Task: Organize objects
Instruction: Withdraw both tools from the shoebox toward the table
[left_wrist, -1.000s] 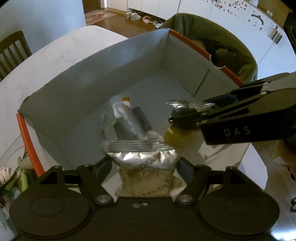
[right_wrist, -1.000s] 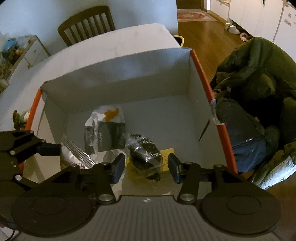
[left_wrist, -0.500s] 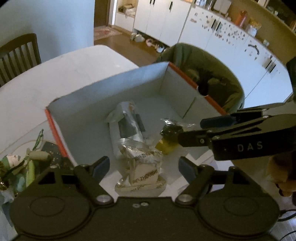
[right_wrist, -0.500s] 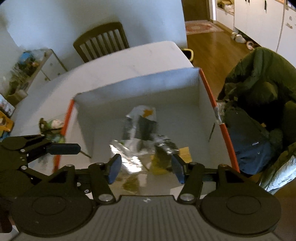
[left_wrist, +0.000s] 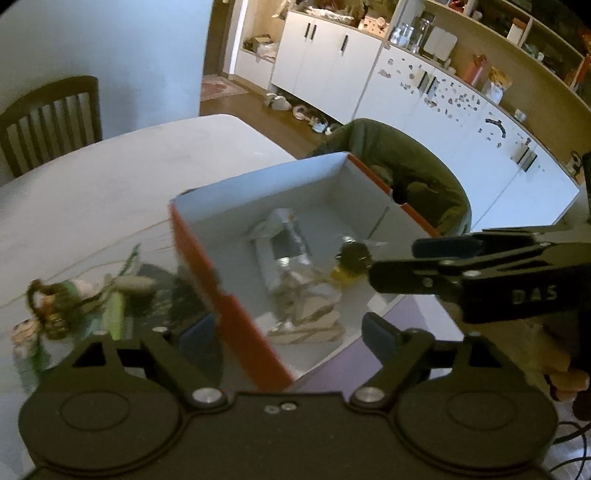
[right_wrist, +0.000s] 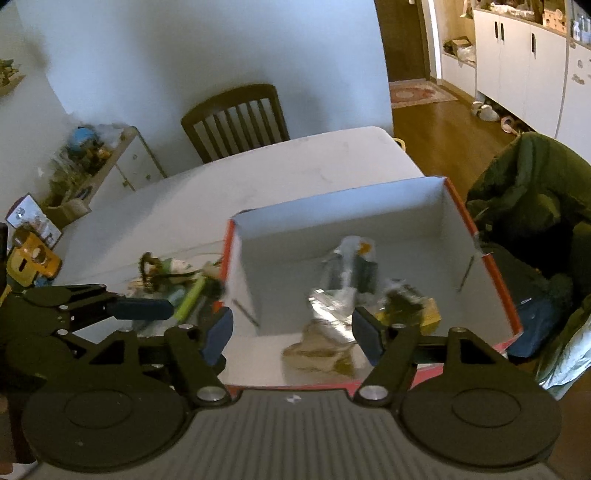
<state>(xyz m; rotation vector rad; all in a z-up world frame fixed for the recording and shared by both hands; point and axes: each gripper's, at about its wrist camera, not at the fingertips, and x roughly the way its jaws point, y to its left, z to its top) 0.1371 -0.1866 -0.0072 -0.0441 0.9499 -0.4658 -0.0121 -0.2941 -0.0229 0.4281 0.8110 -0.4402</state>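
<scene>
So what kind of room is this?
Probably a home dining area beside a kitchen: a white table, a wooden chair, white cabinets and shoes on the floor.

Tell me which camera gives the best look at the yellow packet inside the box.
The right wrist view. There the yellow packet lies by the box's right wall, under a dark wrapped item, though blurred and partly behind the right gripper's finger. The left wrist view shows only a yellow sliver beside the right gripper's tip.
</scene>
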